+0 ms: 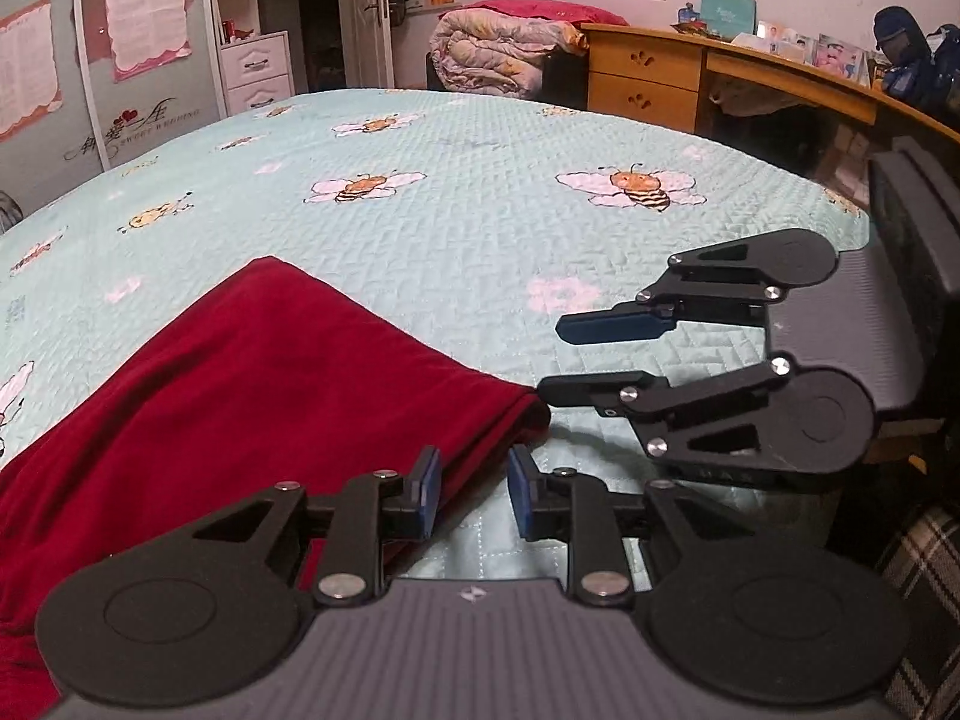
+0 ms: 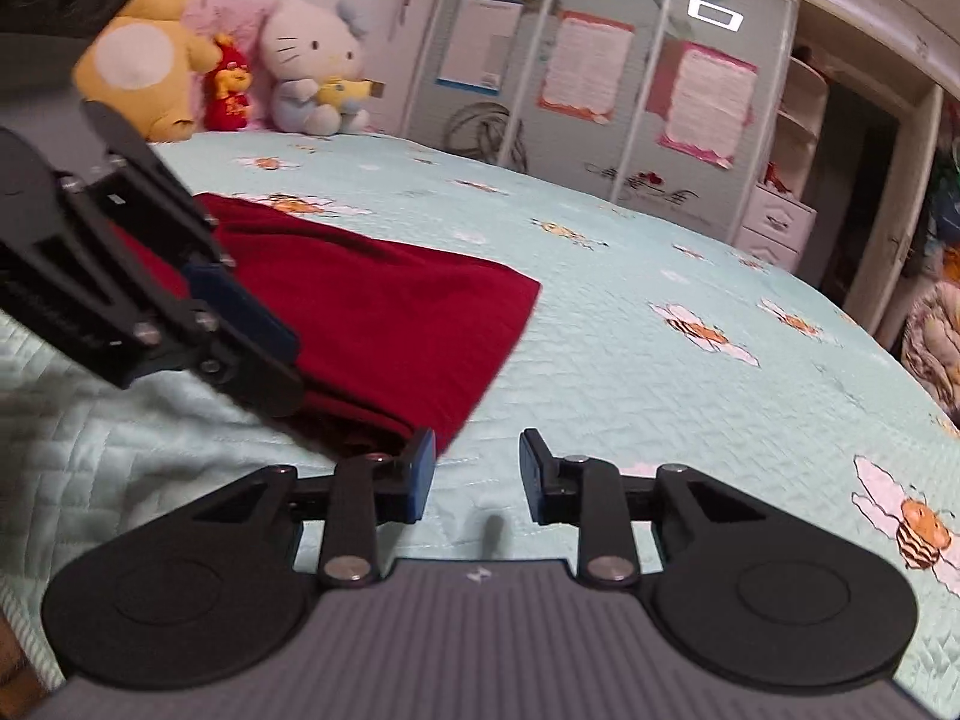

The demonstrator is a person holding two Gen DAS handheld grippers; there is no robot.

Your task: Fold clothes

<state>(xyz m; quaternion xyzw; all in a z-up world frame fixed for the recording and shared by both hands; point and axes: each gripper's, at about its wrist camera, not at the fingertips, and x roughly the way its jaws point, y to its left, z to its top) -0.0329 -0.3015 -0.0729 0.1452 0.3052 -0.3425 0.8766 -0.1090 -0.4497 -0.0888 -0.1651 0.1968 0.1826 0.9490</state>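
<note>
A dark red, soft knit garment [image 1: 240, 384] lies flat and folded on a bed covered by a pale mint quilted bedspread printed with cartoon bees [image 1: 480, 192]. In the left wrist view the garment fills the area from 7 to 10 o'clock, its near corner ending at a bunched edge just past the centre of the frame.

The left gripper [image 1: 474, 495], black with blue pads, sits low at 6 o'clock in its own camera; its fingers are apart with nothing between them, the left finger over the garment's near edge and the right finger over bare bedspread. Whether the left pad touches the cloth cannot be told.

The right gripper [image 1: 549, 357] reaches in from 3 o'clock in the left wrist view, turned on its side, fingers apart and empty, its lower fingertip just beside the garment's bunched corner. In its own view the right gripper [image 2: 477, 474] is likewise parted over the bedspread, its left finger near the garment's [image 2: 384, 312] lowest corner.

In the right wrist view the left gripper [image 2: 282, 366] comes in from 9 o'clock, lying across the garment's near edge.

A yellow plush toy [image 2: 144, 48] and a white cat plush [image 2: 315, 66] sit at the head of the bed at 11 o'clock. A wooden desk [image 1: 654, 78] stands beyond the bed at 2 o'clock in the left wrist view.
</note>
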